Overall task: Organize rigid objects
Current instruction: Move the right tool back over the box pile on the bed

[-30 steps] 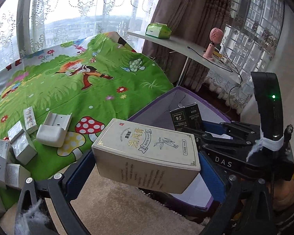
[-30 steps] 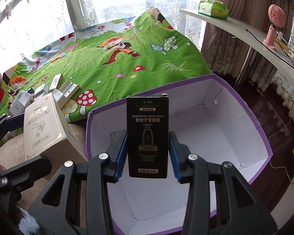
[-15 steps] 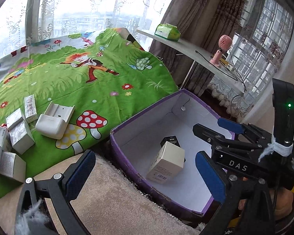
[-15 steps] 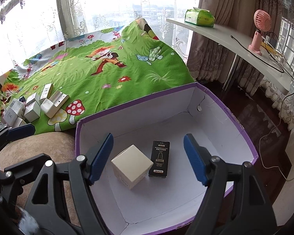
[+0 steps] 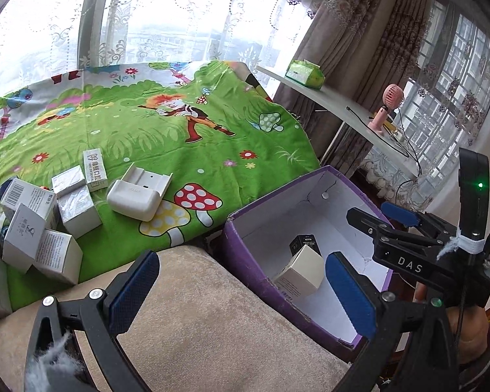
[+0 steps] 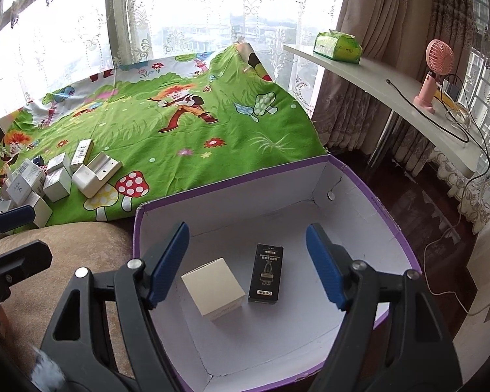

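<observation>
A purple box (image 6: 228,202) with a white inside stands below my right gripper (image 6: 247,227), which is open and empty above it. Two things lie on the purple box's floor: a cream carton (image 6: 214,287) and a black carton (image 6: 266,272), side by side. In the left wrist view my left gripper (image 5: 241,256) is open and empty over the beige cushion (image 5: 196,326), just left of the purple box (image 5: 245,261). The cream carton (image 5: 302,274) and the black carton (image 5: 305,243) show inside it. A pile of several white cartons (image 5: 49,215) and a white plastic holder (image 5: 137,192) lie on the green sheet.
The green cartoon sheet (image 6: 179,124) covers the surface behind the box. A white shelf (image 6: 392,91) at the right carries a green tissue pack (image 6: 338,45), a pink fan (image 6: 436,72) and cables. Dark floor (image 6: 424,202) lies right of the box.
A second ago my left gripper held the cream carton and my right one the black carton. Both opened, and the cartons now lie in the purple box. The left gripper shifted left.
</observation>
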Demonstrator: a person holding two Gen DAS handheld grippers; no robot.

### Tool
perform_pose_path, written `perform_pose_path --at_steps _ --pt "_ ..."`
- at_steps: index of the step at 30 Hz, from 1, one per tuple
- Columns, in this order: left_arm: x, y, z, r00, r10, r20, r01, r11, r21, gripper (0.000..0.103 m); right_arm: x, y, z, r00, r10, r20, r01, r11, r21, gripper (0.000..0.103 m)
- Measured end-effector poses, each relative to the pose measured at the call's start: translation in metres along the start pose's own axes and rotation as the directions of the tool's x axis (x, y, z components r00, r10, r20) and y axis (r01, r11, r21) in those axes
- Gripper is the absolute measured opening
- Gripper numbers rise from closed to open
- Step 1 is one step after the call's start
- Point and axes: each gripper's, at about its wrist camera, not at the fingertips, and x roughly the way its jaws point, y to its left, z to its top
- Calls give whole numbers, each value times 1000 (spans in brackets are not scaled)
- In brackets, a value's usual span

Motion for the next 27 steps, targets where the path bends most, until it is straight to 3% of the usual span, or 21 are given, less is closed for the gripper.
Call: perform_pose_path --at_steps 12,20,27 --pt "-44 71 -27 992 117 43 -107 977 -183 99 1 28 -3 997 69 -20 -70 997 -38 80" --pt "-83 127 -58 971 227 77 -191 927 -324 97 10 69 -8 979 187 -78 -194 977 -85 80" --pt "-104 168 -74 955 286 82 -226 876 -426 96 13 111 -7 951 286 -122 -301 945 -131 80"
